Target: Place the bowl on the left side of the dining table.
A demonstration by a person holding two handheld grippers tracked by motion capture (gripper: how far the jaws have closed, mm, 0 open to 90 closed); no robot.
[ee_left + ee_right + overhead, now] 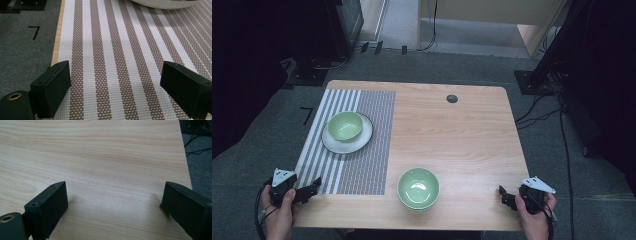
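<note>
High view is showing a wood table (462,145) with a striped mat (362,150) lying on its left part. A green bowl (418,188) is sitting on the bare wood near the front edge, between the two grippers and well apart from both. A second bowl (345,125) is sitting farther back on a white plate (362,140), and the plate is lying on the mat. The left gripper (314,186) is hanging over the front left corner of the mat, and a hand (279,212) is holding it. The right gripper (506,196) is hanging over the front right corner of the table, held by the other hand (534,217). Nothing is standing between the grippers and the near bowl. A small dark round spot (452,98) is showing near the back edge of the table. Grey carpet (272,135) is lying all around the table, with black cables (562,125) running on the right. Left gripper view is looking along the mat (112,62); its jaws are standing wide apart with nothing between them, and the plate rim (162,3) is peeking in at the top. A black mark (34,32) is showing on the carpet there. Right gripper view is looking over bare wood (100,157); its jaws are also spread wide and holding nothing.
</note>
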